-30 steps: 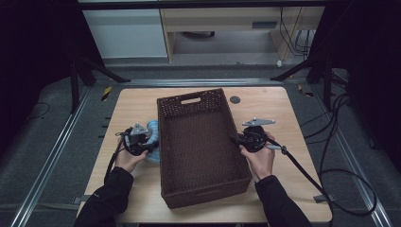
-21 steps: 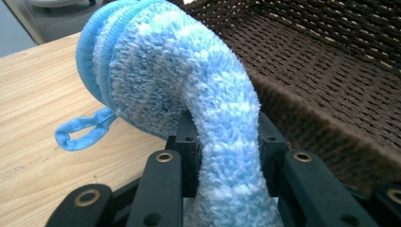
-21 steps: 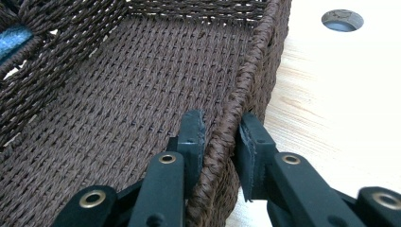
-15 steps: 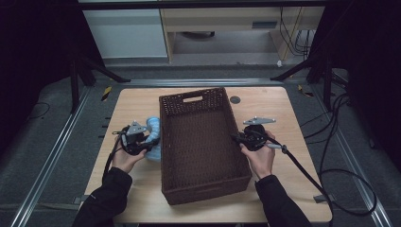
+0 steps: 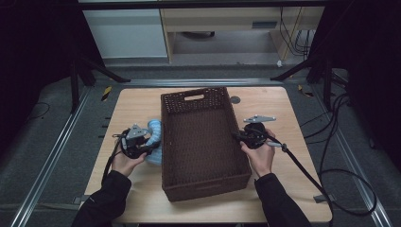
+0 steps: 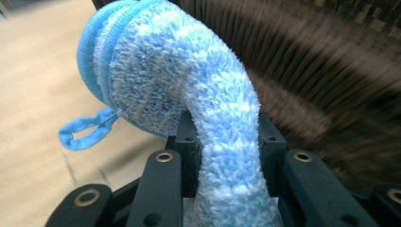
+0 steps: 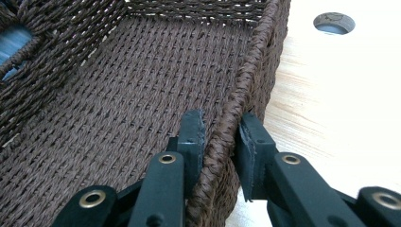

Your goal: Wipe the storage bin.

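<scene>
With the right gripper [image 5: 238,136] clamped on the basket [image 5: 203,139] rim at 3 o'clock, the left gripper [image 5: 150,144] pinches the blue cloth [image 5: 154,134] at 9 o'clock, needing a lift over the wall.

A: Where is the high view mounted, and which way does it face?

B: Above the near side of the table [image 5: 132,106], facing forward and down. It stands well back, so the whole tabletop, the floor beyond and the furniture at the far wall fall within the frame.

A: And the two gripper views?

B: Each rides on its gripper and looks along the black jaws, very near its subject. The left gripper view faces the basket [image 6: 331,71] outer left wall, with a blue cloth [image 6: 198,94] right before the lens. The right gripper view looks along the basket's right rim [image 7: 246,80] towards the far end.

A: What do the views share?

B: All three show the basket [image 5: 203,137]. The high view also shows the cloth [image 5: 154,135].
</scene>
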`<state>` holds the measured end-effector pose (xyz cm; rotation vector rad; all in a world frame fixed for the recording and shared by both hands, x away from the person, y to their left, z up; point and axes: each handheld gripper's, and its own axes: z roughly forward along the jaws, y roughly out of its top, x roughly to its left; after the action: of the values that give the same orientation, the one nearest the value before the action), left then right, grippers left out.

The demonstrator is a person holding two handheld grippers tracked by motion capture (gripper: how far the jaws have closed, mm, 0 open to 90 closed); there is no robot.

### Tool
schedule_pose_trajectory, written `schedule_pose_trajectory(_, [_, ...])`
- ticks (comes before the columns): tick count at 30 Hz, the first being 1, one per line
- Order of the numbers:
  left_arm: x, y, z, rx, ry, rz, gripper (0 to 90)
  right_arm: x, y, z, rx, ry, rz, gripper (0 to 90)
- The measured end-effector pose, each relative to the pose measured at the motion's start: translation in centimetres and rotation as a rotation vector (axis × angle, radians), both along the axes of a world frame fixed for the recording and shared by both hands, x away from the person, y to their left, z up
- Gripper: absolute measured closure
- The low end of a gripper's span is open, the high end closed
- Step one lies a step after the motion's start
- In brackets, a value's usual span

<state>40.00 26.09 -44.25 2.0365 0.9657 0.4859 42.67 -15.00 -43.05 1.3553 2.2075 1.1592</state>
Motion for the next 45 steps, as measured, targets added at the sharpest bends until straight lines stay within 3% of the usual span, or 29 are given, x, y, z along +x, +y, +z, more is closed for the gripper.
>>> schedule_pose_trajectory(5, [-0.7,0.2,2.0,-0.022,-0.064,0.003,68.9,0.2,0.0,0.0,-0.003,-0.002,-0.008,73.6])
schedule_pose_trajectory(7, [-0.9,0.0,1.9,-0.011,-0.061,-0.002,68.9,0.2,0.1,0.0,-0.004,-0.002,-0.007,72.9])
schedule_pose_trajectory(11, [-1.0,-0.5,0.4,0.018,-0.029,-0.013,68.9,0.1,0.0,0.0,-0.011,-0.006,-0.007,68.9])
schedule_pose_trajectory(14, [-1.2,-0.7,-0.9,0.029,0.005,-0.005,68.9,-0.1,0.0,0.2,-0.029,-0.037,-0.001,64.0])
schedule_pose_trajectory(16, [-1.5,-0.8,-1.8,0.03,0.041,-0.014,68.9,-0.4,-0.1,0.4,-0.025,-0.042,0.004,62.9])
schedule_pose_trajectory(18, [-1.9,-1.1,-3.1,0.058,0.075,-0.029,68.9,-0.8,-0.2,0.8,-0.009,-0.058,0.004,59.5])
schedule_pose_trajectory(20, [-2.3,-1.2,-3.8,0.07,0.082,-0.037,68.9,-1.2,-0.4,1.2,-0.005,-0.057,0.007,58.1])
schedule_pose_trajectory(25, [-2.9,-0.9,-3.2,0.054,0.079,-0.035,68.9,-2.1,-0.5,0.6,-0.053,-0.029,0.013,57.3])
schedule_pose_trajectory(28, [-2.9,-0.8,-2.7,0.04,0.069,-0.034,68.9,-2.2,-0.6,0.2,-0.047,-0.012,0.01,57.5])
schedule_pose_trajectory(36, [-3.6,0.0,1.3,-0.038,-0.045,-0.012,68.7,-2.3,-0.4,0.1,-0.012,0.003,0.01,70.9])
schedule_pose_trajectory(39, [-4.0,0.1,2.1,-0.039,-0.064,-0.016,68.7,-2.2,-0.4,0.1,-0.006,0.0,-0.009,73.6])
schedule_pose_trajectory(41, [-4.2,-0.1,2.0,-0.03,-0.068,-0.023,68.7,-1.9,-0.5,0.0,-0.001,-0.006,-0.014,74.5])
schedule_pose_trajectory(45, [-3.9,-0.5,0.6,0.005,-0.028,-0.039,68.7,-1.4,-0.3,0.1,-0.014,-0.014,-0.031,74.8])
